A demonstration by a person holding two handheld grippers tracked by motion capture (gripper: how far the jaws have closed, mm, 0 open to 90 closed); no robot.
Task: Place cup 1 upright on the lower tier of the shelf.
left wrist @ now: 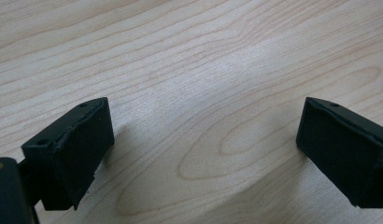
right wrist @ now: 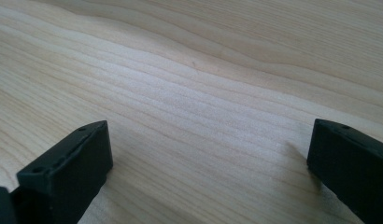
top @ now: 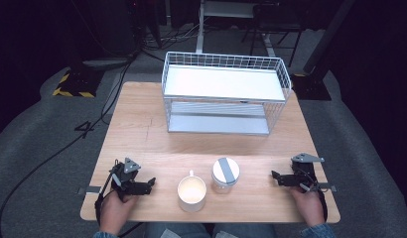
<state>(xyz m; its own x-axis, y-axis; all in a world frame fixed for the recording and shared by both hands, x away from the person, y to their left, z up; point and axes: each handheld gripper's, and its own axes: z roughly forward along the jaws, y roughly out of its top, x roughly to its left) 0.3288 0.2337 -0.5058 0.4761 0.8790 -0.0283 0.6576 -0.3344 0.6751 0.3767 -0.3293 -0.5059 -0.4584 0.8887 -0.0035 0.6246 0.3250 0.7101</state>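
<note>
Mug: white ceramic mug (top: 192,193), upright near the front edge of the bench, mouth open upward, pale interior, small handle turned toward the far side.
Jar: clear glass jar with a white lid crossed by a grey stripe (top: 225,173), upright, just beside the mug on its right and slightly farther back; whether the two touch cannot be told.
Position of pair: between the two claws, the mug nearer the left one, the jar nearer the right one, apart from both.
Left claw: black two-jaw claw (top: 151,182) held in the person's left hand (top: 114,207) at the front left of the bench, tips turned toward the mug; grey three-cornered plate on top. In the left gripper view (left wrist: 203,140) the jaws stand wide apart with bare wood grain between them, holding nothing.
Right claw: black two-jaw claw (top: 274,176) held in the person's right hand (top: 308,203) at the front right of the bench, tips turned toward the jar; grey three-cornered plate on top. In the right gripper view (right wrist: 208,161) the jaws stand wide apart over bare wood, holding nothing.
Bench: light wooden bench with rounded corners (top: 137,114), carrying all listed items.
Rack: white wire two-level shelf rack (top: 286,79) with flat white boards, at the far middle of the bench, well apart from mug and jar.
Floor: grey carpet (top: 37,134) around the bench, with black cables (top: 47,161) running across it at the left.
</note>
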